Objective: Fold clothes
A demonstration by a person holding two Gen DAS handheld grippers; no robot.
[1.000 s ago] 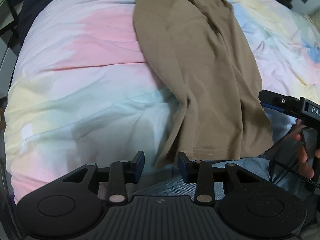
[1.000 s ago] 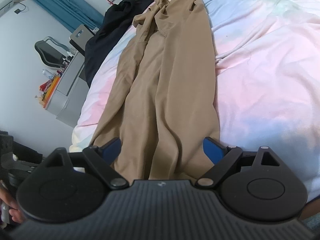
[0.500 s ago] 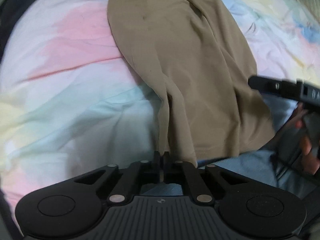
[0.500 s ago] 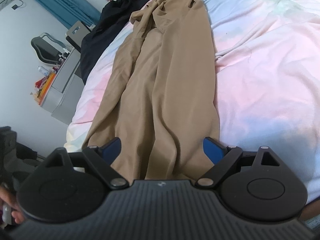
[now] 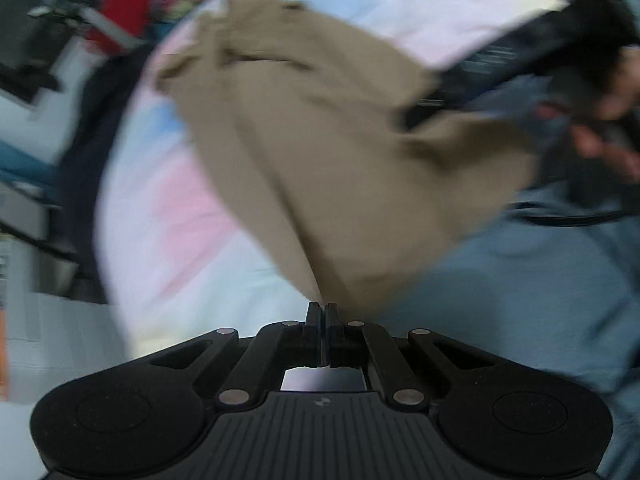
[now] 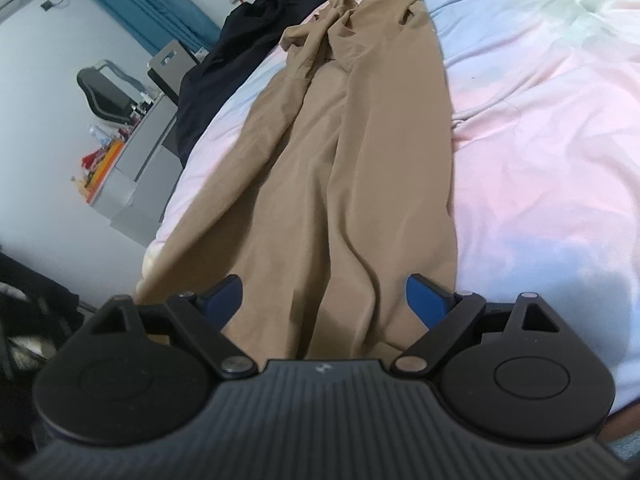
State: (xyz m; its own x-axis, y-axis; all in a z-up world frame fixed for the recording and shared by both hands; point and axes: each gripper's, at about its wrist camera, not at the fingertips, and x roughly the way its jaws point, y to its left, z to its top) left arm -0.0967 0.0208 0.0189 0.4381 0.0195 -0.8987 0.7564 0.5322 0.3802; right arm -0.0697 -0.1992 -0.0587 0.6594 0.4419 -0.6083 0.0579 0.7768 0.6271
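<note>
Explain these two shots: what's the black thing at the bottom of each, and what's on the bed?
No robot arm here: a person holds a two-finger gripper in each hand, with a fisheye camera on each looking along its fingers. The black shape is the gripper itself. In the left view, the left gripper has its jaws shut on an edge of the tan trousers; that picture is motion-blurred. In the right view, the right gripper stands with its jaws wide open over the trousers, holding nothing. They lie lengthwise on a pastel bedspread, near a dark garment.

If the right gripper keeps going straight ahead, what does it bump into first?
Probably the tan trousers: the open right gripper points along them, their near end lying between its fingers on the bed.
</note>
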